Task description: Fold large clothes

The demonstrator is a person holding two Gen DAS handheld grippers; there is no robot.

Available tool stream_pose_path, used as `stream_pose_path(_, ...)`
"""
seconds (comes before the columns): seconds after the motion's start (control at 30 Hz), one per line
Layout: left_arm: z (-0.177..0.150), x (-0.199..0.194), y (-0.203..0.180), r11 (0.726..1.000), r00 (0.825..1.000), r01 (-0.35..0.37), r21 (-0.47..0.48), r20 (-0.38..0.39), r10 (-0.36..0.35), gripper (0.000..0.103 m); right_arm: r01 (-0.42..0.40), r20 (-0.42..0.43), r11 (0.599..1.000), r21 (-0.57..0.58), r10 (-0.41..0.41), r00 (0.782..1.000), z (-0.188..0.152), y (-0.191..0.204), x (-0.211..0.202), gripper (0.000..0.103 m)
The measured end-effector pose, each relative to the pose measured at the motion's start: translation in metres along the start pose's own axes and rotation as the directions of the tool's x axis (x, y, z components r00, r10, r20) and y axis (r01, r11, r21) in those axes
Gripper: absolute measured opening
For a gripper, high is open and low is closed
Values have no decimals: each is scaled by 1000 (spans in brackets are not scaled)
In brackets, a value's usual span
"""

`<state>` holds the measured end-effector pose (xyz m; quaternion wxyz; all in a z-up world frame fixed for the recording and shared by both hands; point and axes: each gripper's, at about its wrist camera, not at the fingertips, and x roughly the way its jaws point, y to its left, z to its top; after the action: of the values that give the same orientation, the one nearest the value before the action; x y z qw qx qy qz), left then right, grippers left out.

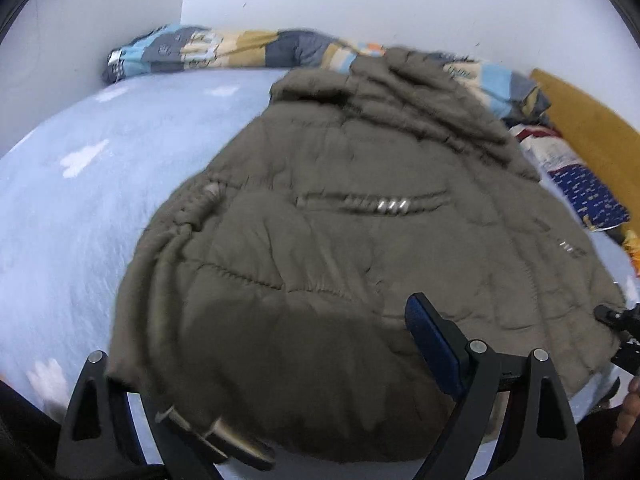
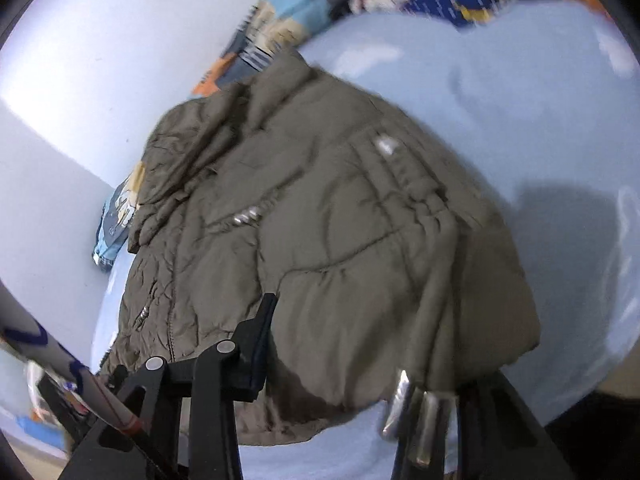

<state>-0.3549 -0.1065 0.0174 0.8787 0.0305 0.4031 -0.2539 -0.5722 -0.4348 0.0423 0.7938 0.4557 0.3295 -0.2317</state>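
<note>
1. My left gripper (image 1: pixel 276 396) is gaping wide, its fingers straddling the near hem of the olive padded jacket (image 1: pixel 340 240) without pinching it.
2. My right gripper (image 2: pixel 352 364) is standing about half open over that hem; whether its pads are pressing the fabric, I cannot tell.
3. The jacket is lying spread ahead of both claws on the pale blue bedsheet (image 1: pixel 100 184).

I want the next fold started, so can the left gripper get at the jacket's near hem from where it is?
Probably yes. The left gripper stands open with the jacket hem lying between its fingers, and nothing covers that edge.
</note>
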Motion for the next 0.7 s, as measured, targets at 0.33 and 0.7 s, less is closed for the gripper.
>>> stream_pose_path(0.33, -7, 11, -10, 993, 995, -101, 62, 23, 99, 90, 4, 40, 988, -155, 2, 999, -3, 24, 5, 33)
stream_pose_path(0.7, -10, 12, -20, 980, 986, -162, 117, 53, 157, 91, 34, 25, 987, -154, -31, 999, -8, 18, 18, 38)
